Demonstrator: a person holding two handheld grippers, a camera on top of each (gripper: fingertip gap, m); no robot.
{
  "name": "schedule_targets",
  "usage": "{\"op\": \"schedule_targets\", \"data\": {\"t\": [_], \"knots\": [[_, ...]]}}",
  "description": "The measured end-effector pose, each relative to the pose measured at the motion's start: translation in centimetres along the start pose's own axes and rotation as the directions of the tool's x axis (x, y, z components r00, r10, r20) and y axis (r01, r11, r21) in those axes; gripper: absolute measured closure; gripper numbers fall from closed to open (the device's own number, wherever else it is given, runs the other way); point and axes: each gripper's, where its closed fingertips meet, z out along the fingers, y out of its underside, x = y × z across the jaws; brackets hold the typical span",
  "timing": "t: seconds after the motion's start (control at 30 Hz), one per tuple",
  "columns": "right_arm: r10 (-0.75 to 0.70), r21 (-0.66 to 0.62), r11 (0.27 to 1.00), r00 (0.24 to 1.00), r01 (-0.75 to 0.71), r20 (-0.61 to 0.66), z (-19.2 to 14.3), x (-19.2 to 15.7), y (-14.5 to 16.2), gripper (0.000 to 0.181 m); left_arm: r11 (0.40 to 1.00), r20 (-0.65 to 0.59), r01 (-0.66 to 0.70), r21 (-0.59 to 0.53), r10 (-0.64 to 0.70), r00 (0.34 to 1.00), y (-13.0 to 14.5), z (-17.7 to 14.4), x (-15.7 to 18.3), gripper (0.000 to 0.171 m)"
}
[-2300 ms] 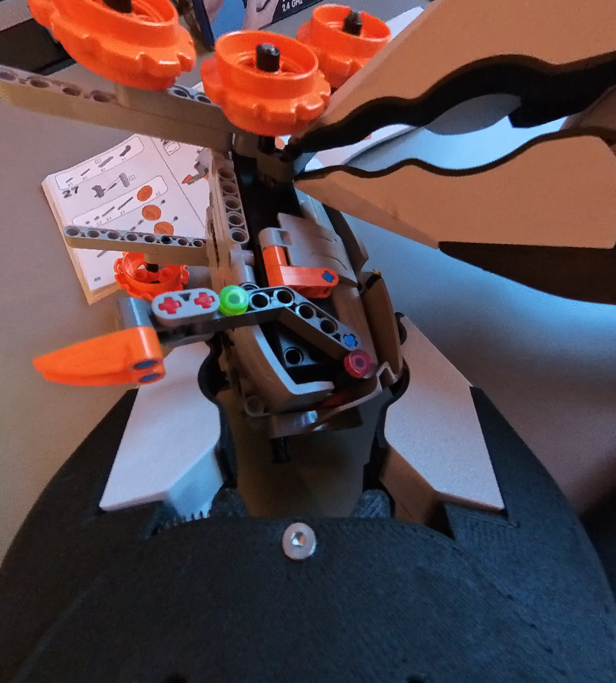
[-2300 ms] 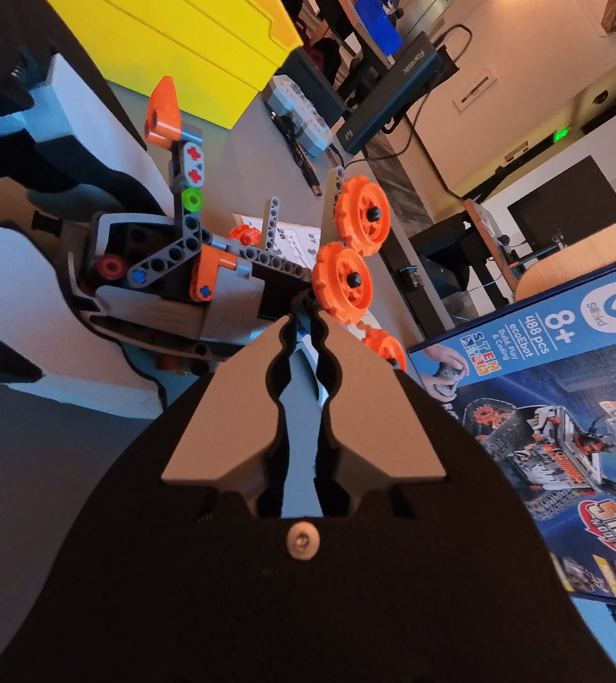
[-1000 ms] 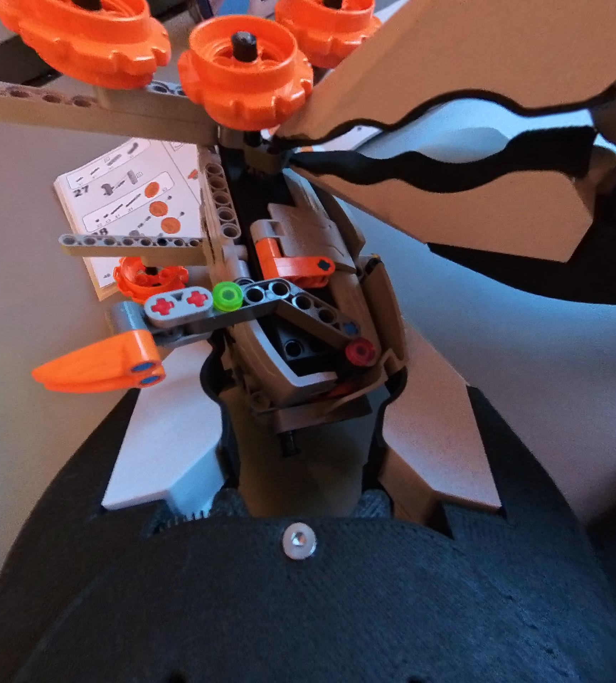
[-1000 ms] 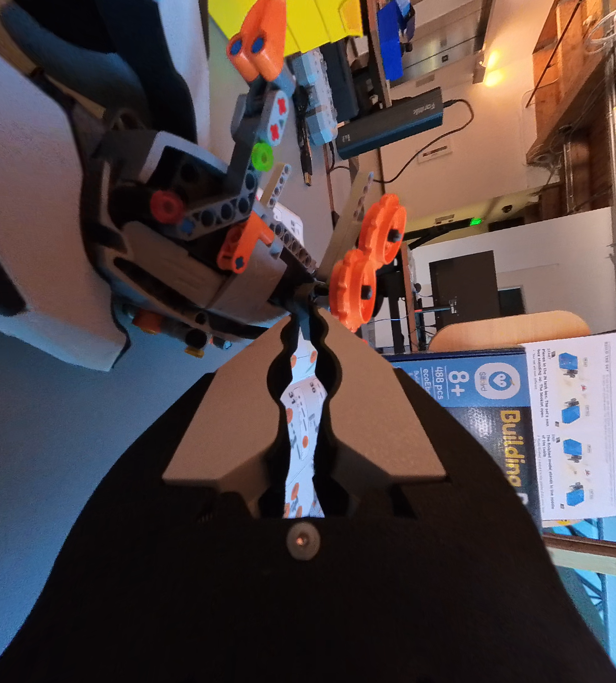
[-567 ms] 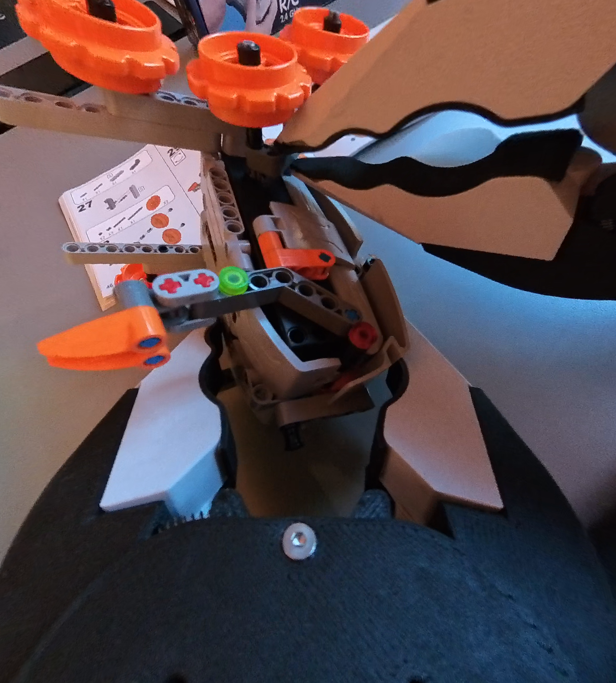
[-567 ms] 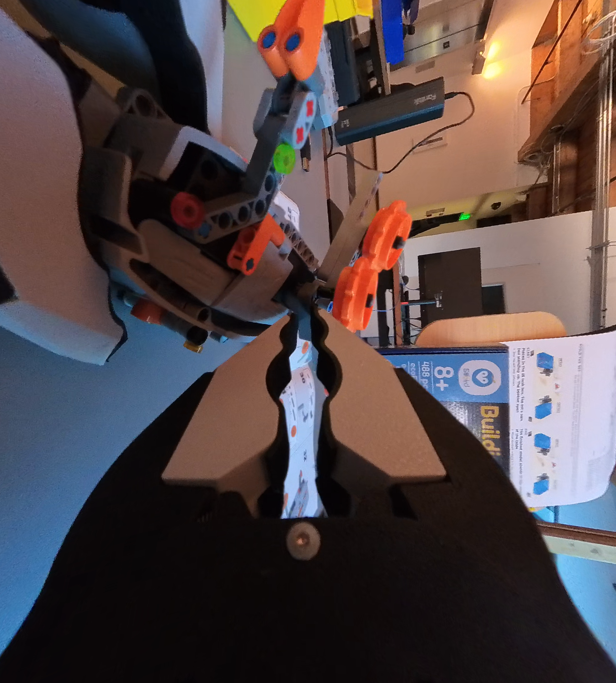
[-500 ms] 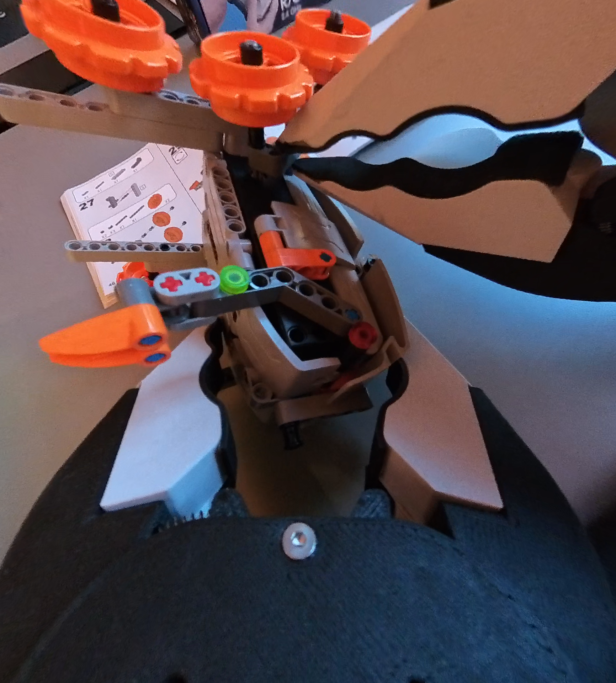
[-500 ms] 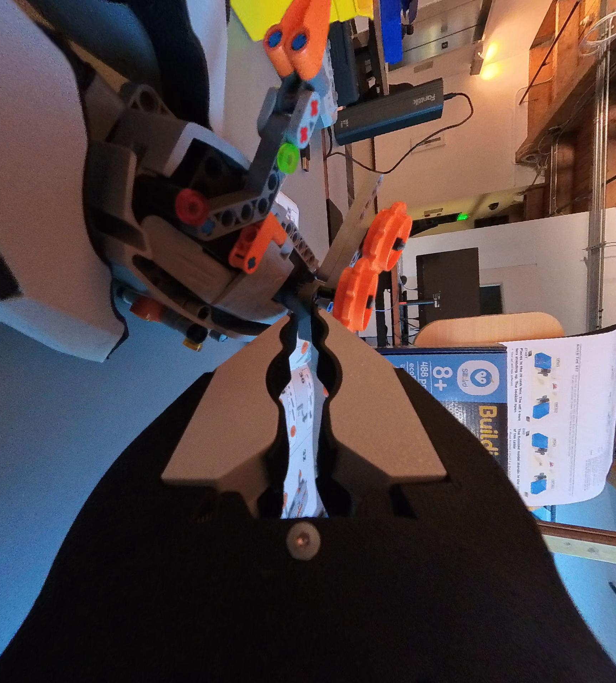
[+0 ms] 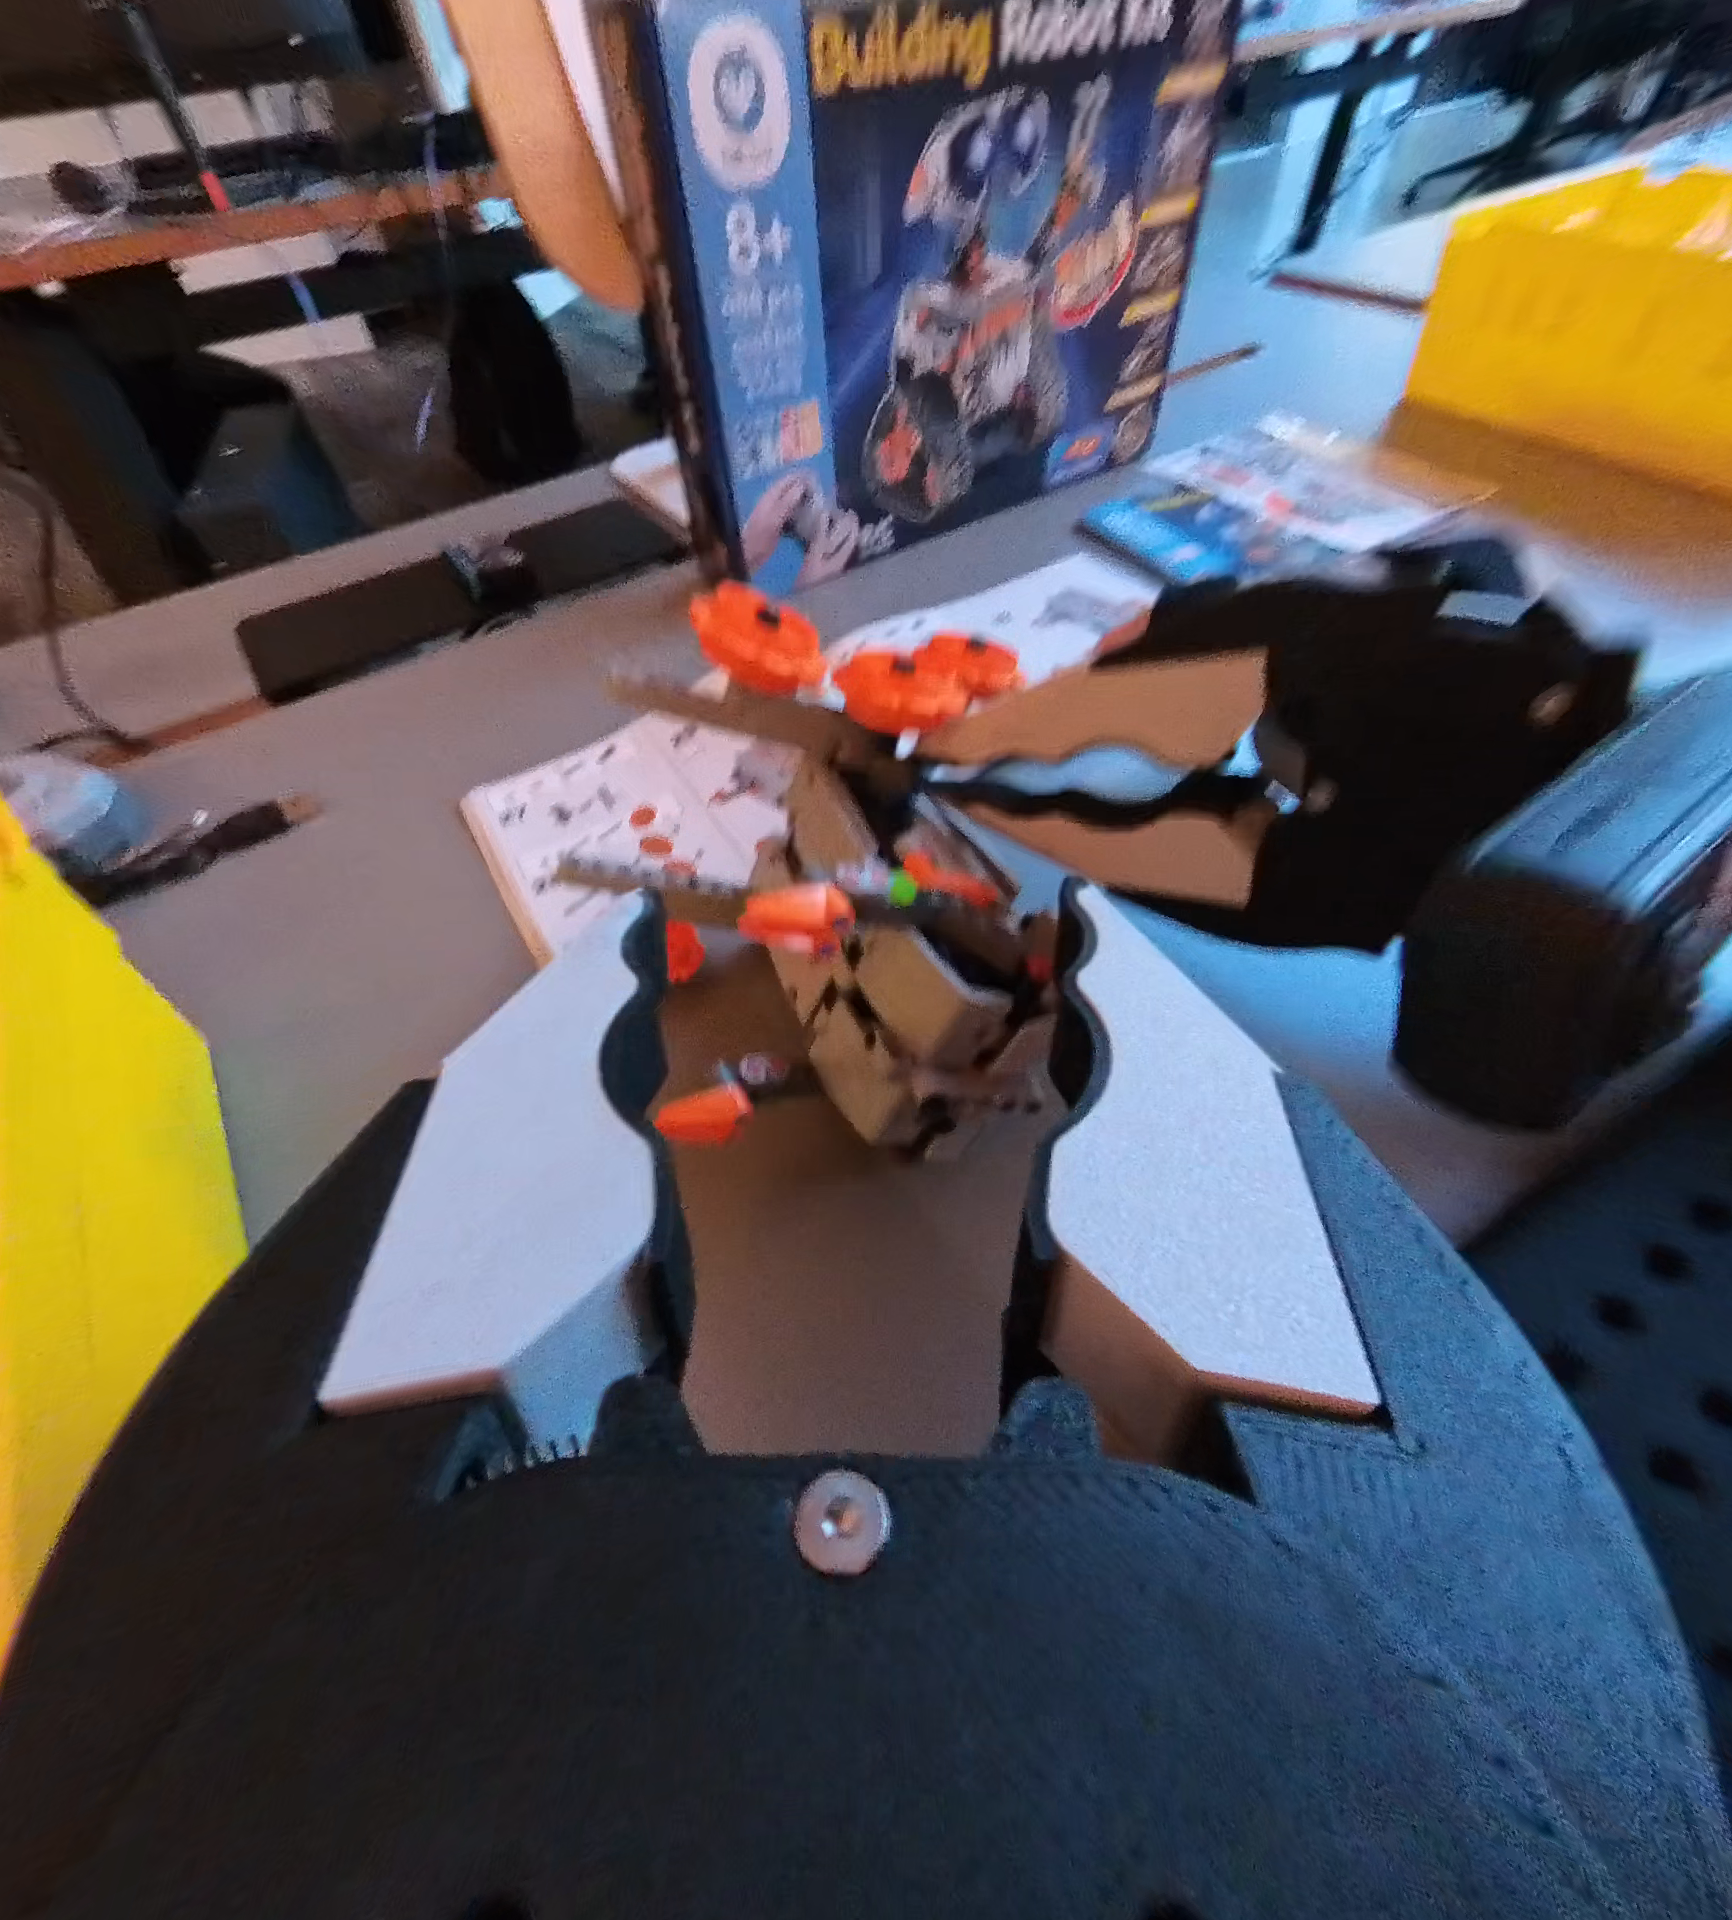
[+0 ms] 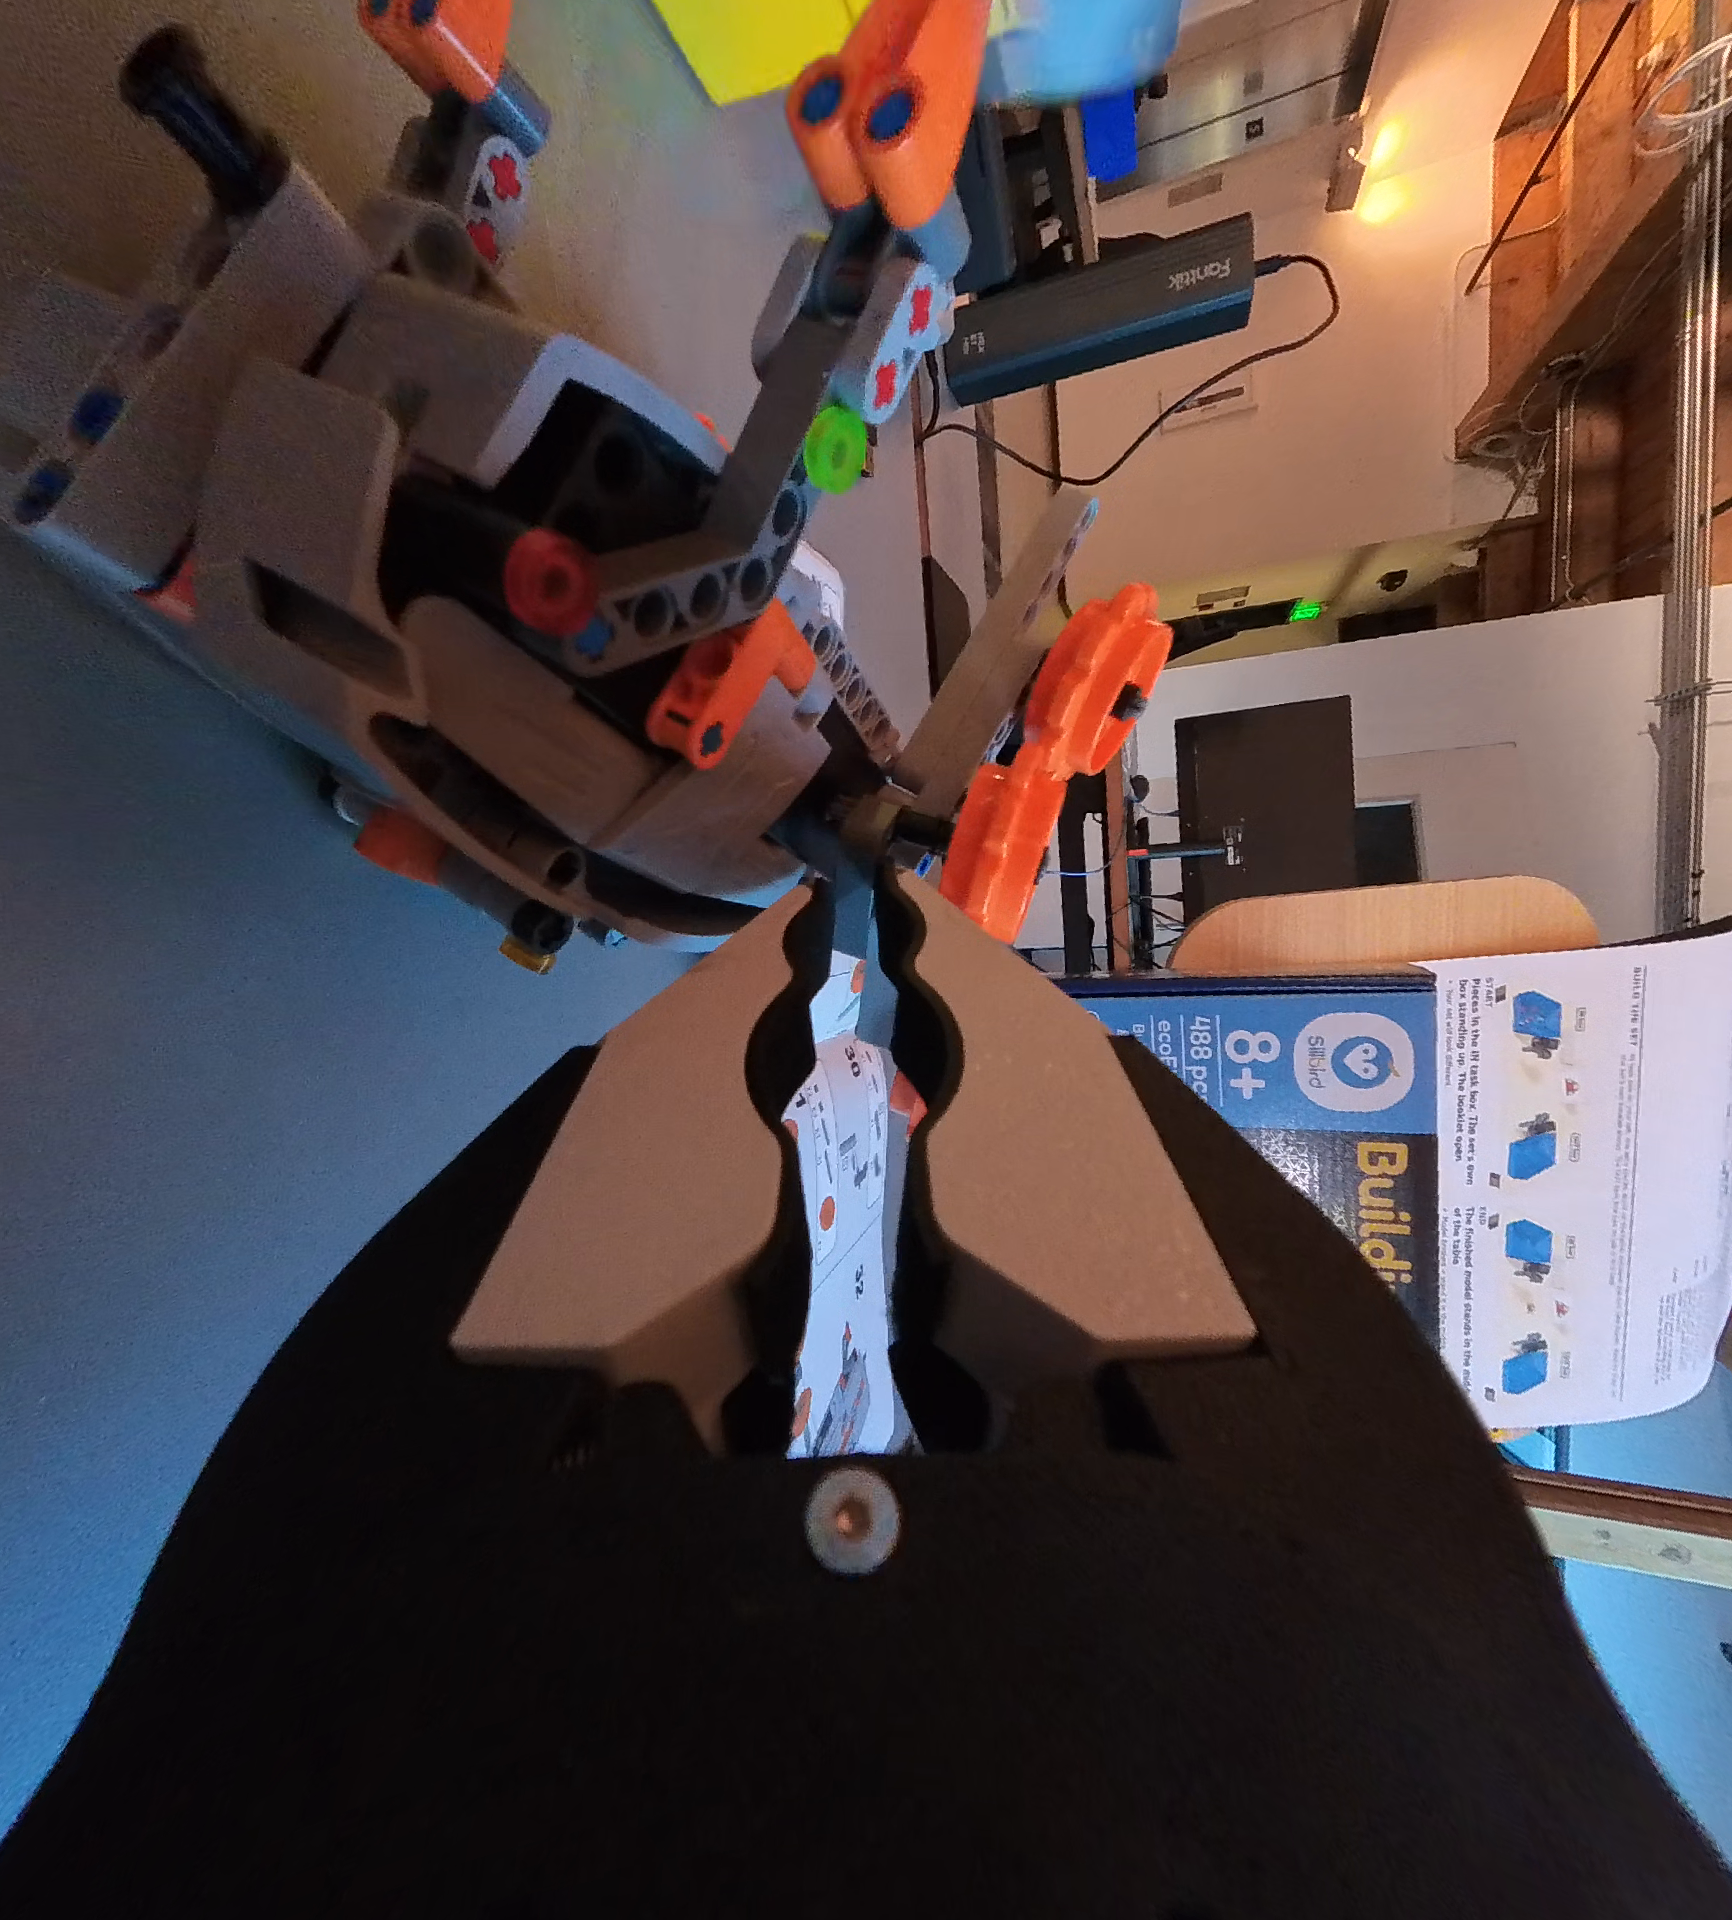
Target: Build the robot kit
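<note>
A grey building-block robot model (image 9: 903, 1018) with orange wheels (image 9: 758, 634) hangs over the grey table (image 9: 342, 914). My right gripper (image 10: 851, 883) is shut on a thin grey part of the model (image 10: 488, 644), right beside the orange wheels (image 10: 1101, 665). It also shows in the left wrist view (image 9: 919, 774), coming in from the right. My left gripper (image 9: 857, 914) is open wide. The model's lower end sits at its fingertips (image 9: 1080, 935); I cannot tell whether they touch it. The left wrist view is blurred.
An open instruction booklet (image 9: 613, 821) lies on the table behind the model. A blue kit box (image 9: 945, 260) stands at the back, with a printed sheet (image 10: 1610, 1174) by it. Yellow bins stand at the left (image 9: 62, 1091) and far right (image 9: 1620, 332). A black perforated board (image 9: 1672, 1299) is at the right.
My left gripper has opened, let go of the model and drawn back. The right gripper still holds the model by the wheel end and has rolled since 2.3 s ago.
</note>
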Motion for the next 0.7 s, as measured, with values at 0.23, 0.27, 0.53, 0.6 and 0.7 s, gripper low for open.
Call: {"op": "schedule_targets", "data": {"t": [0.23,0.27,0.53,0.6,0.7], "knots": [[-0.012,0.0,1.0,1.0,0.012,-0.016,0.1,0.0,-0.1,0.172,0.922,-0.304,-0.381,-0.065,0.345,0.888,-4.5,5.5,1.3,0.121],[-0.013,0.0,1.0,1.0,0.013,-0.019,0.1,0.0,-0.1,0.172,0.883,-0.362,-0.461,-0.092,0.402,0.841,-4.0,6.6,1.6,0.121],[-0.023,-0.002,1.0,1.0,0.022,-0.019,0.2,0.0,-0.1,0.172,0.552,-0.701,-0.786,-0.278,0.443,0.559,-0.1,10.4,1.4,0.126],[-0.031,-0.02,0.999,0.999,0.03,-0.02,0.3,0.0,0.3,0.172,0.549,-0.729,-0.783,-0.292,0.402,0.554,0.0,10.8,1.5,0.129],[-0.028,-0.015,0.999,0.999,0.028,-0.018,0.4,0.0,0.3,0.172,0.553,-0.742,-0.782,-0.289,0.387,0.547,0.1,10.9,1.5,0.128]]}}
